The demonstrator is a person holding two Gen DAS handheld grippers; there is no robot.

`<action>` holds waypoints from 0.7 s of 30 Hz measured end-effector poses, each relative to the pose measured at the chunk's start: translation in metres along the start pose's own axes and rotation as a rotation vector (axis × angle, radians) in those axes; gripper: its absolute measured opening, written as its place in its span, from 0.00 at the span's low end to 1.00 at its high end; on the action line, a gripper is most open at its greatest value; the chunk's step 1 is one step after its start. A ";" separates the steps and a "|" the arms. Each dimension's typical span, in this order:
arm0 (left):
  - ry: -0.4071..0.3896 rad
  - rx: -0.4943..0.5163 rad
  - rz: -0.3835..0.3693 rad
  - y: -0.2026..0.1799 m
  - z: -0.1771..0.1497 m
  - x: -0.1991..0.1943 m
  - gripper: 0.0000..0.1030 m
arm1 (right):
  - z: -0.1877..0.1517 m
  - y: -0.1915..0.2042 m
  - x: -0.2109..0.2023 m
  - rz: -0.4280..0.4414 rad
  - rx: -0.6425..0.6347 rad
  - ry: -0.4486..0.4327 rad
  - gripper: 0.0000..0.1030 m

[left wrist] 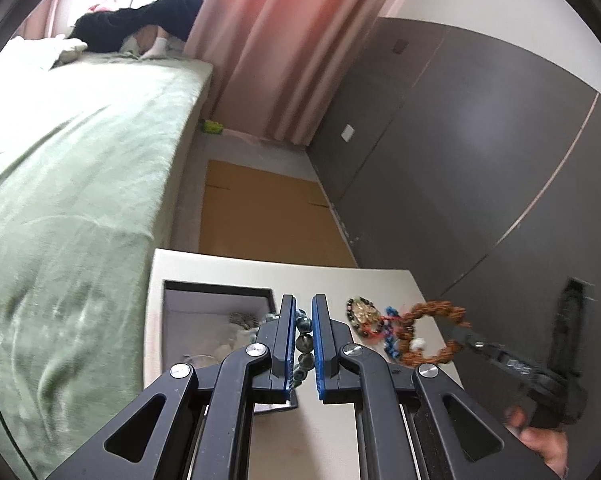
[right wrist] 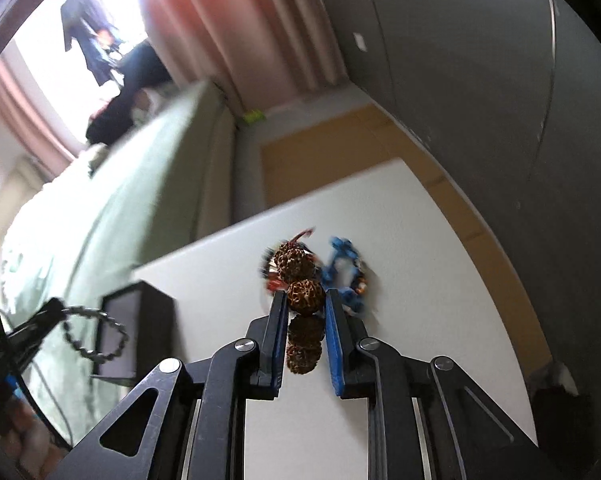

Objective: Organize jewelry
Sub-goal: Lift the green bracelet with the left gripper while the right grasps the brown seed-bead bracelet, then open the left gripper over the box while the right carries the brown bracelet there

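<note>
We hold a dark green-grey bead bracelet [left wrist: 304,344] in the left gripper [left wrist: 302,312], whose jaws are pinched on its strand. In the right wrist view it hangs as a loop beside the open box [left wrist: 216,320]. The right gripper [right wrist: 305,304] has its jaws closed on a brown knobbly-seed bracelet [right wrist: 304,300], lifted clear of the white table [right wrist: 420,280]; in the left wrist view that bracelet dangles as a ring off the gripper's tip.

Inside the box we can make out at least one greyish piece [left wrist: 242,319] and some pale lining, so we judge part of the sorting done. Left on the table are a blue beaded piece [right wrist: 346,276] and a dark-and-gold bracelet with red thread [left wrist: 362,316], lying close together just beyond the right gripper. By our reckoning the two held bracelets go into the box next, then those two remain.
</note>
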State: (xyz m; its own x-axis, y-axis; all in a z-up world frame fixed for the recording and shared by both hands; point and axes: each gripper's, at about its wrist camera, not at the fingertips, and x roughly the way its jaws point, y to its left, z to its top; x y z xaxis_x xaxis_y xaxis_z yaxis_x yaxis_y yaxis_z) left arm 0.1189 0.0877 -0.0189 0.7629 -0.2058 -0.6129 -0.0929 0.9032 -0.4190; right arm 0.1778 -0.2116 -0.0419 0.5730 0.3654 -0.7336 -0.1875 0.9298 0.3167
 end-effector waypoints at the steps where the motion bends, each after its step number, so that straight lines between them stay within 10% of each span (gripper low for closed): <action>1: 0.001 -0.001 0.009 0.002 0.000 0.000 0.08 | 0.000 0.002 -0.009 0.017 -0.001 -0.019 0.18; 16: 0.119 -0.023 0.205 0.025 -0.006 0.038 0.08 | 0.001 0.032 -0.024 0.111 -0.007 -0.082 0.18; 21: 0.208 -0.122 0.005 0.028 -0.009 0.054 0.13 | 0.002 0.029 -0.021 0.107 0.003 -0.073 0.18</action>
State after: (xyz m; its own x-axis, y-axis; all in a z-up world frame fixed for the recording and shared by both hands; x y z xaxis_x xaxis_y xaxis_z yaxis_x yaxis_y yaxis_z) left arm 0.1520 0.0984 -0.0696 0.6154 -0.2861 -0.7344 -0.1827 0.8546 -0.4861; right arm 0.1620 -0.1927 -0.0163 0.6066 0.4581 -0.6498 -0.2485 0.8856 0.3924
